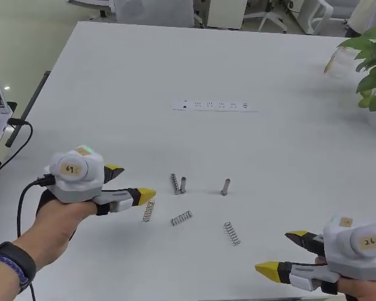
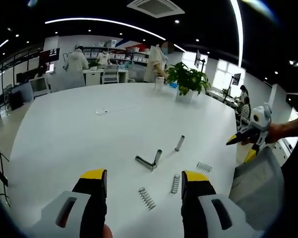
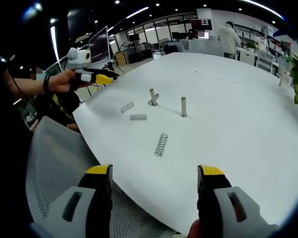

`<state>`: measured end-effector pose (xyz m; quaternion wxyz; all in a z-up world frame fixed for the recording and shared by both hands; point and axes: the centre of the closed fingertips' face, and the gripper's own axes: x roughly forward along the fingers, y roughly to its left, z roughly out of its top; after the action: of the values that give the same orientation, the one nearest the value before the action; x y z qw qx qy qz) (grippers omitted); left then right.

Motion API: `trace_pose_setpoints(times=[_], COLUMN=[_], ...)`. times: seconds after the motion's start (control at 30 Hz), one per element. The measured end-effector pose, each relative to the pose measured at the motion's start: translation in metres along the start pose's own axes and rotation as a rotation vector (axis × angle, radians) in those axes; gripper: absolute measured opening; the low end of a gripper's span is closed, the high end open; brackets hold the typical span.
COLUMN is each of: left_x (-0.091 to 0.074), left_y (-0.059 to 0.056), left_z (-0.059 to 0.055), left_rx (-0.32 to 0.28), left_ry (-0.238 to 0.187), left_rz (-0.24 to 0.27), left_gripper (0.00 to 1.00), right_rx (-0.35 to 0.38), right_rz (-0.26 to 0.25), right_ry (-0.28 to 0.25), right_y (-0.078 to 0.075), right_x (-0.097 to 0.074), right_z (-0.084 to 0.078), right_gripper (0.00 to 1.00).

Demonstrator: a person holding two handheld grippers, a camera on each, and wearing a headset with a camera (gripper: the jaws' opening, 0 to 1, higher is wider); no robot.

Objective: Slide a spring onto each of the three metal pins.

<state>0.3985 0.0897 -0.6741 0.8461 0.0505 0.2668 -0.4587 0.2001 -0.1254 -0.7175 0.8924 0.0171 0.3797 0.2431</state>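
Both grippers are closest to us, and both are wide open with nothing in them. The white and black left gripper with yellow tips (image 1: 129,182) hangs over the table, just beside a small silver wire spring (image 1: 148,211). The matching right gripper (image 1: 282,252) sits near the table's front edge, well apart from the parts.

Two more silver springs lie flat close by, a middle spring (image 1: 182,217) and a far-right spring (image 1: 232,232). Behind them are the three short grey metal pins. One standing pin (image 1: 183,184) is up on its end. A lone pin (image 1: 225,187) stands off to the right. A fallen pin (image 1: 174,183) seems to lie on its side, touching the standing one.

No spring is on a pin yet, so I think the job is only starting. Next, the left gripper should pinch the closest spring gently, lift it, and drop it over a standing pin. The fallen pin may need standing up first.

Further off are a long white power strip (image 1: 214,105) and a green leafy plant (image 1: 373,66). Neither blocks the way on the big white table (image 1: 288,144).
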Motion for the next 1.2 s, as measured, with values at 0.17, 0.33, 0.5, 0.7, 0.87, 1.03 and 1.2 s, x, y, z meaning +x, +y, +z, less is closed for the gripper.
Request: trace_pose_setpoints(times=[0.17,0.33,0.5,0.7,0.87,1.03,1.2], left_x=[0.008,0.019,0.028,0.038,0.049,0.059,0.07], left_y=[0.005,0.006,0.012,0.014,0.014,0.013,0.014], left_z=[0.004,0.008,0.008,0.008,0.005,0.004,0.001], left_rx=[-0.01,-0.02,-0.05,-0.084,-0.112,-0.141,-0.176], left_ry=[-0.003,-0.001,0.008,0.012,0.021,0.022,0.026], left_rz=[0.005,0.005,0.031,0.038,0.038,0.035,0.042], left_gripper=[0.55,0.52,0.46,0.42,0.41,0.39,0.38], right_rx=[-0.001,0.002,0.005,0.013,0.02,0.025,0.029], right_rz=[-0.002,-0.003,-0.008,-0.008,-0.011,-0.016,-0.021], right_ry=[-0.002,-0.001,0.008,0.009,0.009,0.009,0.007], right_y=[-0.002,-0.002,-0.003,-0.003,-0.003,-0.005,-0.006], right_x=[0.0,0.0,-0.001,0.0,-0.002,-0.004,-0.005], right_z=[0.002,0.002,-0.002,-0.005,-0.007,-0.009,-0.009], right_gripper=[0.68,0.68,0.68,0.68,0.68,0.68,0.67])
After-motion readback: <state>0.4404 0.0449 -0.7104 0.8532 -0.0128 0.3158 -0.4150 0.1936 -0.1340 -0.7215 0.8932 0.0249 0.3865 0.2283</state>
